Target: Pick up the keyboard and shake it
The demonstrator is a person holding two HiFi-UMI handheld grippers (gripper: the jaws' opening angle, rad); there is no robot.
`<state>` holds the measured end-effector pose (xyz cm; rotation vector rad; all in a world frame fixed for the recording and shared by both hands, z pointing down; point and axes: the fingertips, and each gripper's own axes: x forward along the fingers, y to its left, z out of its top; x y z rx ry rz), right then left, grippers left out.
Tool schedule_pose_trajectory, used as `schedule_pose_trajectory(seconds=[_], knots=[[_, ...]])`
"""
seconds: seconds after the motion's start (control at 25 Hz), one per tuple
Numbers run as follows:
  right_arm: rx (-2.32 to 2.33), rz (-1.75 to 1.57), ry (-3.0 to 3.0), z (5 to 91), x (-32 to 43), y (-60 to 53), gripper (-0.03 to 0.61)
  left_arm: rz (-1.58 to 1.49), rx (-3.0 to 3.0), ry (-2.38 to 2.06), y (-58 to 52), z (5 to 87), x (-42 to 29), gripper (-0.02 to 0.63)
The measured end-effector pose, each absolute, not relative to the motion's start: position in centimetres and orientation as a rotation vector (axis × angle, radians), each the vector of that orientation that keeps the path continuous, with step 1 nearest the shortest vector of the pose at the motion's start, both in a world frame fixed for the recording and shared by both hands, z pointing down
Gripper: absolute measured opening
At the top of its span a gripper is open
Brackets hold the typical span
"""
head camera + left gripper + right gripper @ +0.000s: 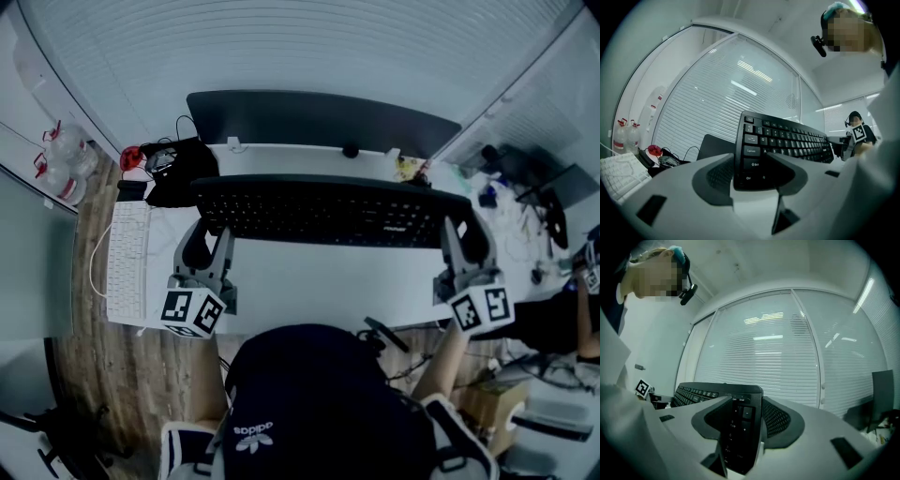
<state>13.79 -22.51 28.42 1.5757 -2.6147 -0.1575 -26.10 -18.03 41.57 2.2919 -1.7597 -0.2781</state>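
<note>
A long black keyboard [328,211] is held up off the white desk [328,281], level across the head view. My left gripper [208,228] is shut on its left end, and the left gripper view shows the Caps Lock and Shift keys of the keyboard [778,140] clamped between the jaws of the left gripper [752,171]. My right gripper [457,231] is shut on the right end; in the right gripper view the numpad edge of the keyboard [743,427] stands between the jaws of the right gripper [740,420].
A dark monitor [319,117] stands at the desk's back edge. A white keyboard [128,258] lies at the left with a black bag [178,169] and red item behind it. Cluttered gear [525,187] fills the right side. Glass walls with blinds surround the desk.
</note>
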Motion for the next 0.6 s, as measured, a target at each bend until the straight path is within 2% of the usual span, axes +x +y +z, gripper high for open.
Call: schedule_pose_trajectory(seconds=[0.6], knots=[[1.594, -0.142, -2.601, 28.2, 14.0, -22.1, 0.195, -0.306, 2.265, -1.689, -18.9, 43.5, -25.2, 0.202]])
